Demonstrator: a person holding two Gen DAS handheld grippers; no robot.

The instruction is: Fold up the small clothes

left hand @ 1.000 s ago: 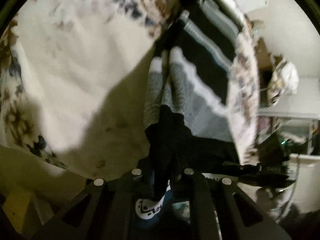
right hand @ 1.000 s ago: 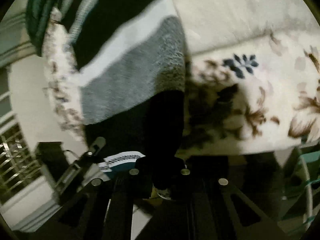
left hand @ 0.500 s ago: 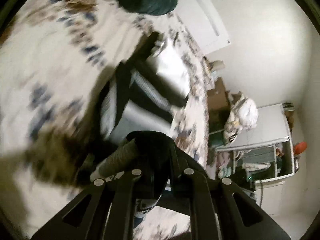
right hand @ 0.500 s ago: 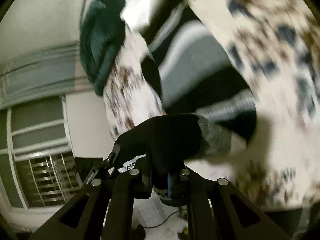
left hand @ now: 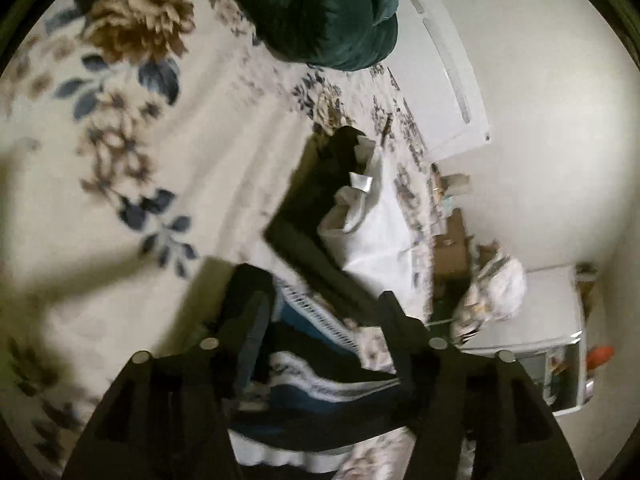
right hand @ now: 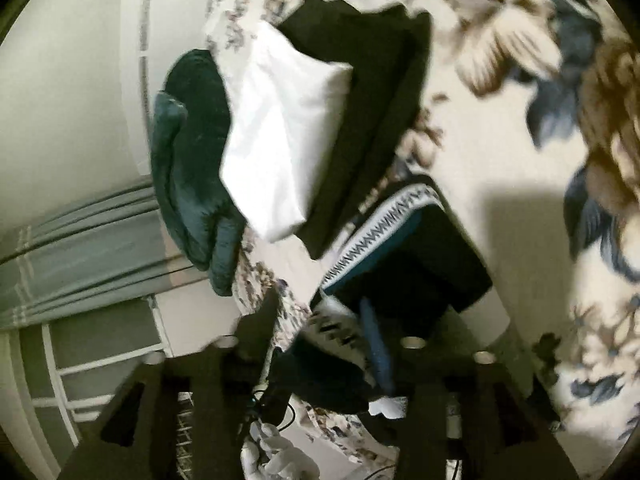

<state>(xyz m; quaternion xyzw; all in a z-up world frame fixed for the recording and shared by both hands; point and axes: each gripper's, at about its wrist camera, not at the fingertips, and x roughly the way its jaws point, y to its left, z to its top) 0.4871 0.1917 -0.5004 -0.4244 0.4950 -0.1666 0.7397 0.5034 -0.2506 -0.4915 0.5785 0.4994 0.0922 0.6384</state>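
Observation:
The folded dark knit garment with white, grey and teal patterned bands [left hand: 316, 396] lies on the floral bedspread [left hand: 120, 128], right under my left gripper [left hand: 324, 304], which is open with nothing between its fingers. It also shows in the right wrist view [right hand: 404, 264], just ahead of my right gripper [right hand: 352, 316], which is open and empty above it. Beyond it lie a folded black garment [left hand: 312, 208] [right hand: 372, 92] and a folded white garment [left hand: 372, 224] [right hand: 280, 128], side by side on the bed.
A dark green velvet cushion [left hand: 320, 8] [right hand: 192, 168] sits at the bed's far end. The bed edge [left hand: 420, 208] drops to a white wall, a cardboard box [left hand: 452, 252], a white cabinet [left hand: 548, 308]. Grey curtains [right hand: 72, 252] and a window grille are on the other side.
Both grippers were shut on the striped knit garment, carried its edge over in a fold, then opened and let it go. It now lies folded on the bed beneath them.

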